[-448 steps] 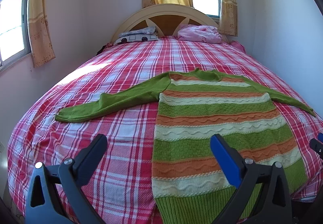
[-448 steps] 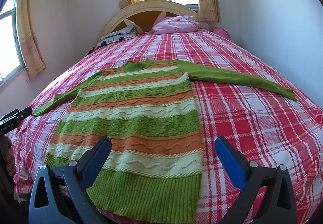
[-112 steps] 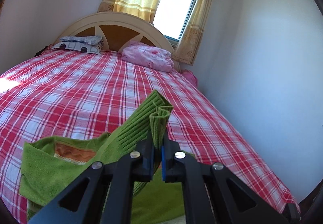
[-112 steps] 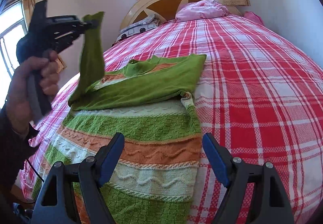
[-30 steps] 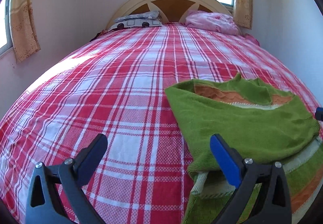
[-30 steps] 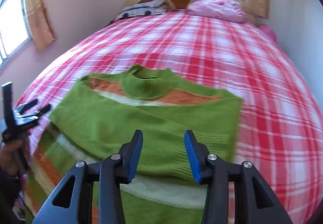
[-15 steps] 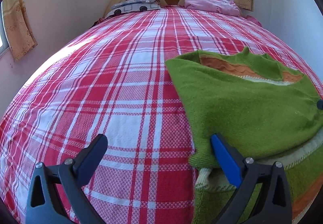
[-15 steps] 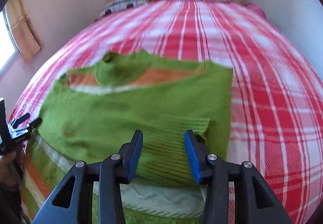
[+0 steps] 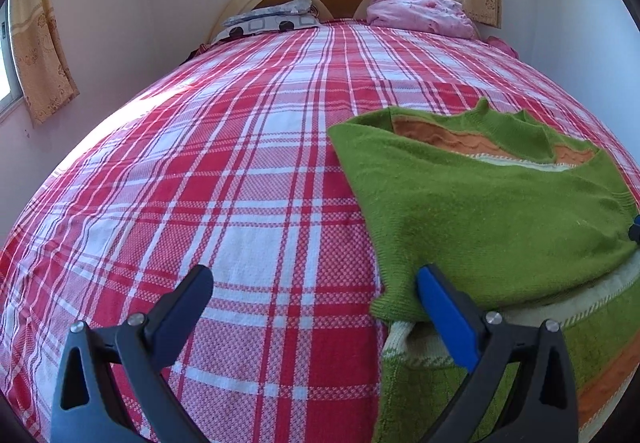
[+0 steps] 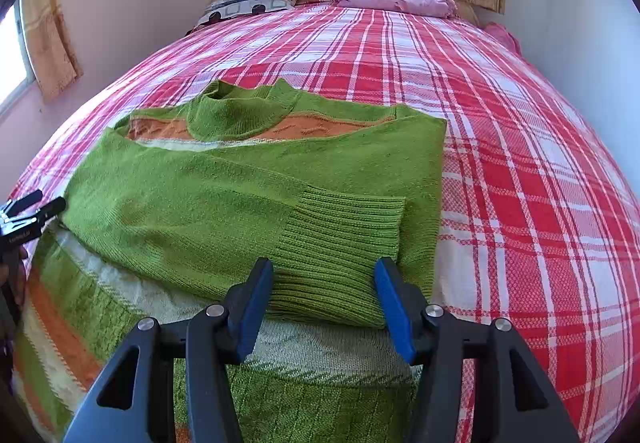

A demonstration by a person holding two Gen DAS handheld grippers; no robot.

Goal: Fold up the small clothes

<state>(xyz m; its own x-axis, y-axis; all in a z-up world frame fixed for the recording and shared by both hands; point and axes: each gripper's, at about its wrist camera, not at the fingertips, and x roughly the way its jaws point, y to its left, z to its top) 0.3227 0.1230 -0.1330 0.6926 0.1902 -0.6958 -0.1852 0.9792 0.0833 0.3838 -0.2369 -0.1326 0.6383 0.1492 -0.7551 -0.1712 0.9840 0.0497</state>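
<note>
A green, orange and cream striped sweater lies flat on the plaid bed, with both green sleeves folded across its chest. It also shows in the left wrist view, at the right. My right gripper is partly open, its jaws either side of the ribbed sleeve cuff, which lies on the sweater. My left gripper is open wide and empty, over the bedsheet just left of the sweater's folded edge. It also shows at the left edge of the right wrist view.
The bed has a red and white plaid sheet. A patterned pillow and a pink bundle lie by the headboard. A wall runs along the bed's right side.
My right gripper has moved in low over the sweater and now brackets the folded sleeve cuff. My left gripper has dropped slightly nearer the sheet and stays open.
</note>
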